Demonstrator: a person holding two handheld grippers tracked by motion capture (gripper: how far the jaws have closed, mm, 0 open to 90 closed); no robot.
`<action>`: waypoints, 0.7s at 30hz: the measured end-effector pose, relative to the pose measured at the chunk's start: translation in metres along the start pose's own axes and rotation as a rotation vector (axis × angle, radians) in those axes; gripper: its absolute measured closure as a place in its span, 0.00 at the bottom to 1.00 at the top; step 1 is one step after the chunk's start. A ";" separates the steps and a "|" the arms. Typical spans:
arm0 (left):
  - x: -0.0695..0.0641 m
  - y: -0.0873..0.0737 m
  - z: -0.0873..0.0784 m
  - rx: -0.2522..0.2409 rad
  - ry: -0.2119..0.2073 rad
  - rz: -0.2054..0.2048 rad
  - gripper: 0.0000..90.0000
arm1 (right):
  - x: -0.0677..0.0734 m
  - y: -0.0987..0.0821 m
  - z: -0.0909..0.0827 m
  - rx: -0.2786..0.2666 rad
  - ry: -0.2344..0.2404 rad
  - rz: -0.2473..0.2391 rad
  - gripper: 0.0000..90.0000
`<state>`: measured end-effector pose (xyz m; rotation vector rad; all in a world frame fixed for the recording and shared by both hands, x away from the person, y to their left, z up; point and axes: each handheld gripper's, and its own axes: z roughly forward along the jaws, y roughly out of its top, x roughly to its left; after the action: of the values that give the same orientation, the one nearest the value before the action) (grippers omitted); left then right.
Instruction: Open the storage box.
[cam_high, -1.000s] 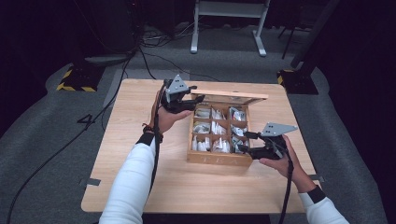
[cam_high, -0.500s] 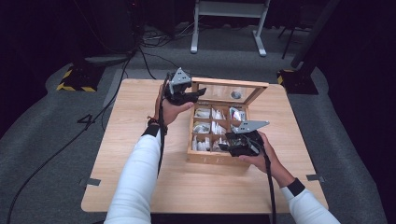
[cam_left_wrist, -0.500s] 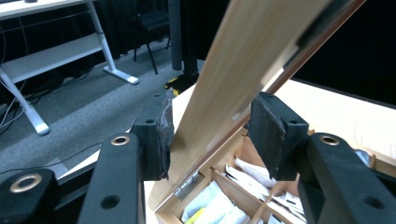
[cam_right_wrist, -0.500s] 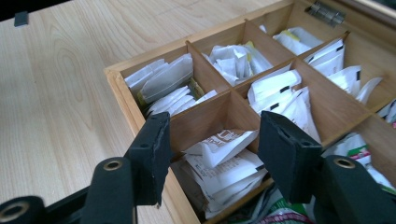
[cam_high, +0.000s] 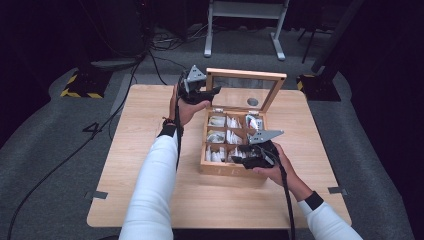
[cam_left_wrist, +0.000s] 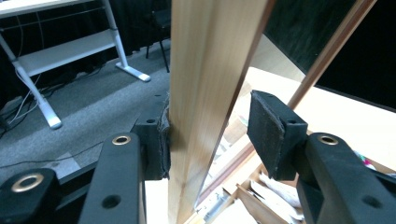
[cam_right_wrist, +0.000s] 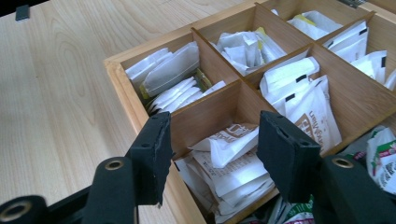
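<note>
We keep L gripper (cam_high: 212, 91) pinching box lid (cam_left_wrist: 205, 93) upright; R gripper (cam_right_wrist: 212, 154) jaws spread, closing slightly, nothing between, over tea sachets (cam_right_wrist: 229, 163) to pick.

A dark recording studio: black curtains (cam_high: 60, 30), floor cables (cam_high: 150, 60), hazard-taped stand bases (cam_high: 80, 87).

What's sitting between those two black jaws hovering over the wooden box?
In the right gripper view, white paper sachets in a compartment of the box lie between the right gripper pads, untouched.

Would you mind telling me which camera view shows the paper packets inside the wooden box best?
The right gripper view: the packets lie close and sharp in their compartments. The high view shows them small and pale. The left gripper view catches a few behind the raised lid.
</note>
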<state>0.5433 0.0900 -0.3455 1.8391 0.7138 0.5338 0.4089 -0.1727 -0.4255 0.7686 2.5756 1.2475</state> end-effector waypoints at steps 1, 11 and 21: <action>0.001 0.000 0.002 -0.006 0.002 -0.006 0.57 | 0.000 0.000 0.000 0.003 -0.001 -0.003 0.50; 0.012 -0.002 0.020 0.047 0.059 -0.025 0.58 | -0.002 -0.001 -0.003 -0.006 -0.009 -0.007 0.50; 0.018 -0.006 0.035 0.092 0.109 -0.044 0.58 | -0.004 -0.003 -0.006 -0.012 -0.008 -0.004 0.50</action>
<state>0.5782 0.0808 -0.3626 1.8860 0.8630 0.5836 0.4092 -0.1807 -0.4240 0.7645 2.5596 1.2551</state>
